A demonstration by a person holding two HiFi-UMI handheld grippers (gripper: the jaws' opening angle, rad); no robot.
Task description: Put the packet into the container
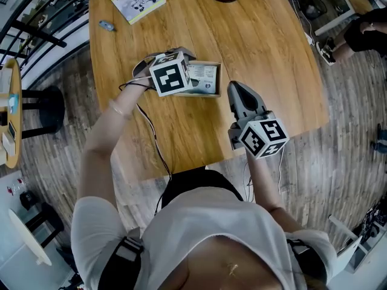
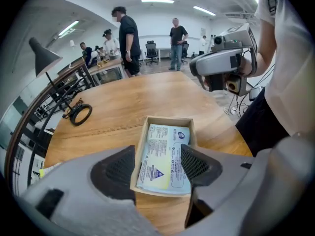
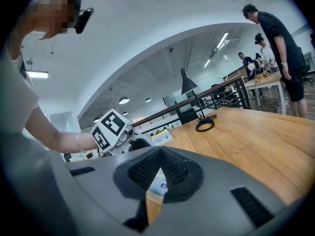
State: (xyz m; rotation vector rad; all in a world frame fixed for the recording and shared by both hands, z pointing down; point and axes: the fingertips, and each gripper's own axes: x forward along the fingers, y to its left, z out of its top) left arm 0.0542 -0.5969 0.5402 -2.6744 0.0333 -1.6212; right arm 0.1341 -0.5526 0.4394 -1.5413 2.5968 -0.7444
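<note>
The pale blue-and-white printed packet (image 2: 165, 154) lay flat inside the small, open, light-wood rectangular container (image 2: 167, 120), at the lower centre of the left gripper view. The container sat on the brown wooden surface (image 1: 260, 47). The left hand-held gripper (image 2: 158, 165) hung over the container with its jaws wide apart, holding nothing. The right hand-held gripper (image 3: 158, 173), right of the container in the head view and apart from it, had its jaws closed together and empty.
</note>
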